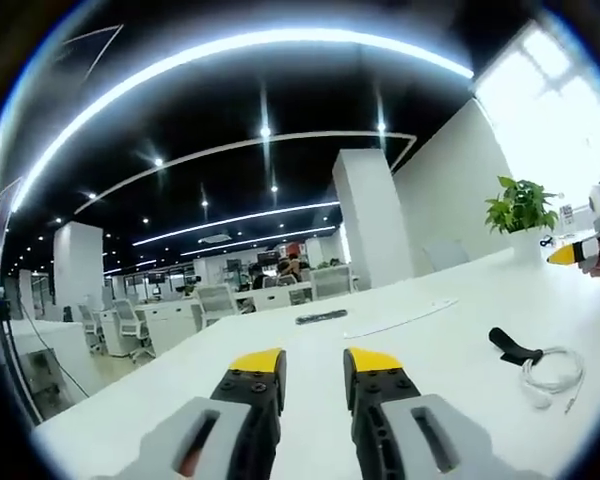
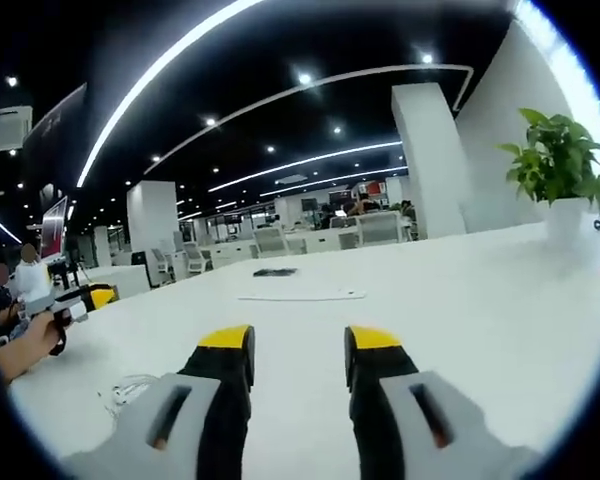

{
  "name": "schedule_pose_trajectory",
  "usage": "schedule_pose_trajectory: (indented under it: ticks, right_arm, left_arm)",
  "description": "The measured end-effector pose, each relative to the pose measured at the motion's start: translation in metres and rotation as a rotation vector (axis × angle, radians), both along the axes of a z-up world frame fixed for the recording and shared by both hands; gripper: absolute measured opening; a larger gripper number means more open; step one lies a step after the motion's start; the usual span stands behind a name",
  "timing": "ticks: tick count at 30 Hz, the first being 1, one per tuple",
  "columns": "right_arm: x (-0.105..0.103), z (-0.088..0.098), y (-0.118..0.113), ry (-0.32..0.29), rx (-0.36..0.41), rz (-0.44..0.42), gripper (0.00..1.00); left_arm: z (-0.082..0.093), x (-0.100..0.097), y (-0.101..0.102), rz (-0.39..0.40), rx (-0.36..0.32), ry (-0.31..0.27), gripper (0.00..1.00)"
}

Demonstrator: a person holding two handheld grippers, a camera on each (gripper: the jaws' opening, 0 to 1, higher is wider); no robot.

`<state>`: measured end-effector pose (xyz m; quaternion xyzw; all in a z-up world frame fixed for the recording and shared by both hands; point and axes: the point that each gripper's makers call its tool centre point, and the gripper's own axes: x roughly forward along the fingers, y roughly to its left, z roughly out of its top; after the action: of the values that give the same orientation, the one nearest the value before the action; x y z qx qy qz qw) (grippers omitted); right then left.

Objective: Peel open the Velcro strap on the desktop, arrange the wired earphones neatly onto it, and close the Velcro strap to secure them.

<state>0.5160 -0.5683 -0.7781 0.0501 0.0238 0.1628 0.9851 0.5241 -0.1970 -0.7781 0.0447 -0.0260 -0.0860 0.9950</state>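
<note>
On the white desk point(image 1: 420, 350) a black Velcro strap point(image 1: 513, 348) lies at the right, touching a coil of white wired earphones point(image 1: 553, 375). My left gripper point(image 1: 315, 362) hovers open above the desk, well left of both, with nothing between its yellow-tipped jaws. The right gripper's yellow tip point(image 1: 565, 254) enters at the far right edge. In the right gripper view, my right gripper point(image 2: 298, 340) is open and empty over the desk point(image 2: 460, 300); the white earphones point(image 2: 128, 388) show low at the left, and the left gripper point(image 2: 85, 299) sits in a hand at the left edge.
A potted green plant point(image 1: 521, 212) point(image 2: 561, 170) stands at the desk's far right. A flat white sheet point(image 2: 302, 295) point(image 1: 400, 320) and a dark flat object point(image 2: 274, 271) point(image 1: 321, 317) lie farther back. Office chairs, desks and seated people fill the room behind.
</note>
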Motion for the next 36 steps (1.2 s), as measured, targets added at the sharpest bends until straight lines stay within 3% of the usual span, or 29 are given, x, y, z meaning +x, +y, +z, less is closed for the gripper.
schedule_pose_trajectory:
  ticks: [5, 9, 20, 36]
  right_arm:
    - [0.001, 0.006, -0.011, -0.010, 0.048, -0.029, 0.38]
    - [0.001, 0.010, -0.015, -0.028, 0.052, -0.046, 0.39]
    - [0.002, 0.001, -0.012, -0.005, 0.022, -0.045, 0.40]
    - [0.003, -0.004, -0.015, 0.007, 0.035, -0.051, 0.40]
  left_arm:
    - [-0.005, 0.000, -0.008, -0.004, 0.041, 0.007, 0.27]
    - [-0.010, -0.001, -0.016, -0.023, 0.070, 0.015, 0.28]
    - [-0.010, 0.005, -0.023, -0.057, 0.093, 0.024, 0.29]
    - [-0.014, 0.008, -0.016, -0.047, 0.055, 0.050, 0.30]
